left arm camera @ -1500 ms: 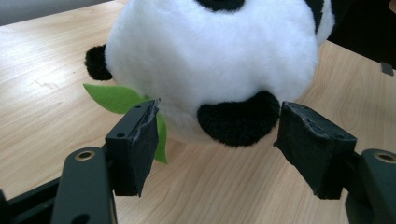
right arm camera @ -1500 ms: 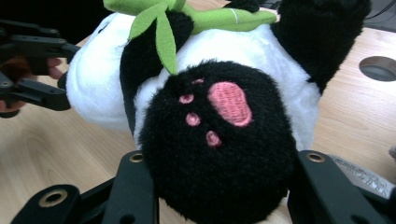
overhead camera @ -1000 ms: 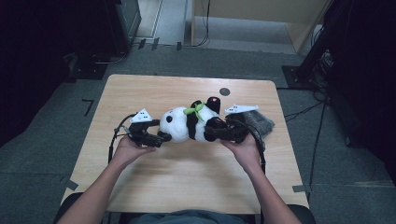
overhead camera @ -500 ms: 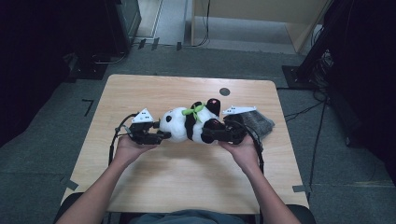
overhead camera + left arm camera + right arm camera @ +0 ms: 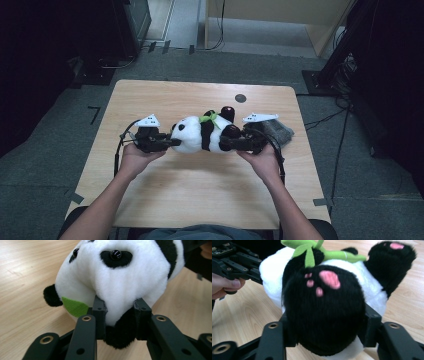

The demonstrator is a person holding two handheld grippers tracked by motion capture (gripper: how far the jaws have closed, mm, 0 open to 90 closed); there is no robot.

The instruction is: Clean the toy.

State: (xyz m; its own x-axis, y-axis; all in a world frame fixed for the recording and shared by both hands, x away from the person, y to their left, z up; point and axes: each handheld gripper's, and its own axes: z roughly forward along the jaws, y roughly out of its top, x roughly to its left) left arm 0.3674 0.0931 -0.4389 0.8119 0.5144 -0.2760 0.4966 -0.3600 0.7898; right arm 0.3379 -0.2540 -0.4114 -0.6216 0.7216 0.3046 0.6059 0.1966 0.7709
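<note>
The panda plush lies near the middle of the desk, long axis running left to right, head to the left, feet to the right. The left tool has just been closing and pinches the snout. The right tool has just been opening, its jaws touching a black foot on both sides. Bare desk lies near and far; a dark bundle sits at the right edge.

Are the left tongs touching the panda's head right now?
Touching. In the left gripper view the left tongs, whose jaws have just been closing, pinch the plush panda at its head, the pads sinking into its fur.
</note>
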